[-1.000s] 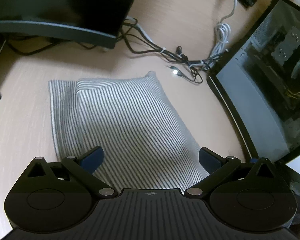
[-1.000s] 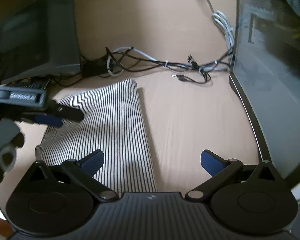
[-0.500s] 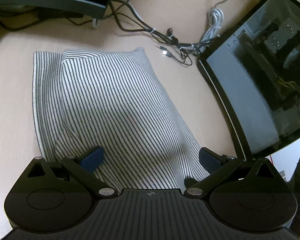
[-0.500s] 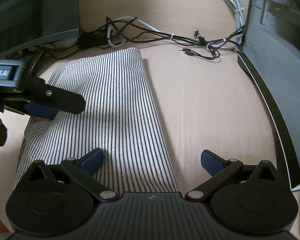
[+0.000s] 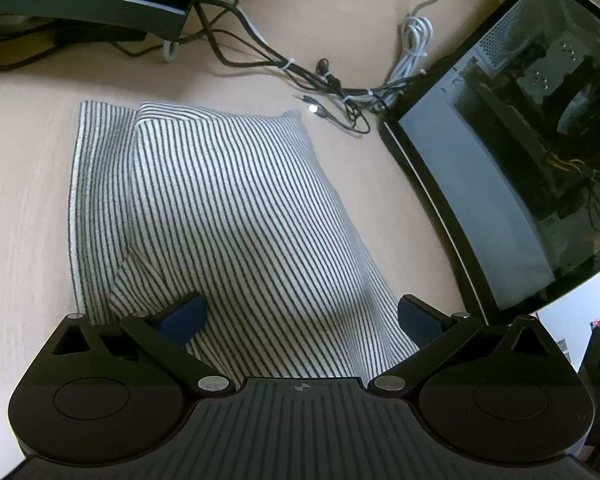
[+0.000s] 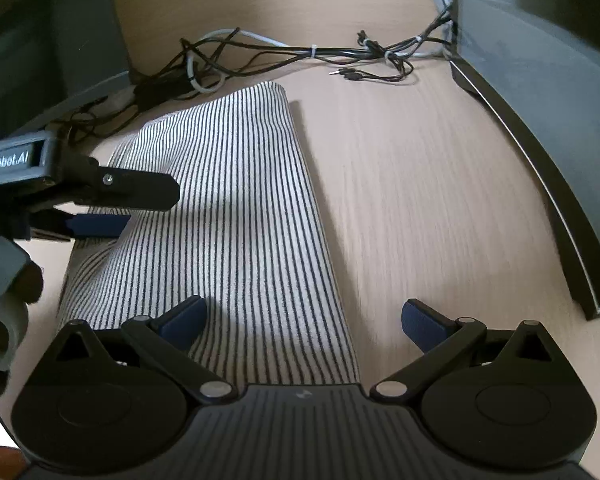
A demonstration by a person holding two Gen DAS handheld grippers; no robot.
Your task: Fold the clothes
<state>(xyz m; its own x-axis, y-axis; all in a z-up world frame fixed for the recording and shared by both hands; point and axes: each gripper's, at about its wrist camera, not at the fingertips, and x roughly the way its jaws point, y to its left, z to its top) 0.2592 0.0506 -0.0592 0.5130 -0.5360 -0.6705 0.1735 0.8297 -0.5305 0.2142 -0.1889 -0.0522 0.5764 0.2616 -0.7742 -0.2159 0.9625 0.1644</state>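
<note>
A black-and-white striped garment (image 5: 228, 216) lies folded into a long rectangle on the light wooden desk (image 5: 20, 200). In the left wrist view my left gripper (image 5: 300, 316) hovers open over its near end, both blue pads spread, nothing held. The right wrist view shows the same garment (image 6: 236, 216), with my right gripper (image 6: 304, 320) open above its near right edge: the left pad is over cloth, the right pad over bare desk. The left gripper (image 6: 112, 204) enters that view from the left, over the garment's left side.
A glass-sided computer case (image 5: 520, 160) stands to the right. A monitor base (image 5: 100, 0) sits at the back left. A tangle of black and white cables (image 5: 320, 76) runs along the back of the desk (image 6: 420, 200), just past the garment's far end.
The left wrist view has shifted slightly, the garment sitting lower in the frame. The right gripper has come closer to the garment. Both grippers stay open.
</note>
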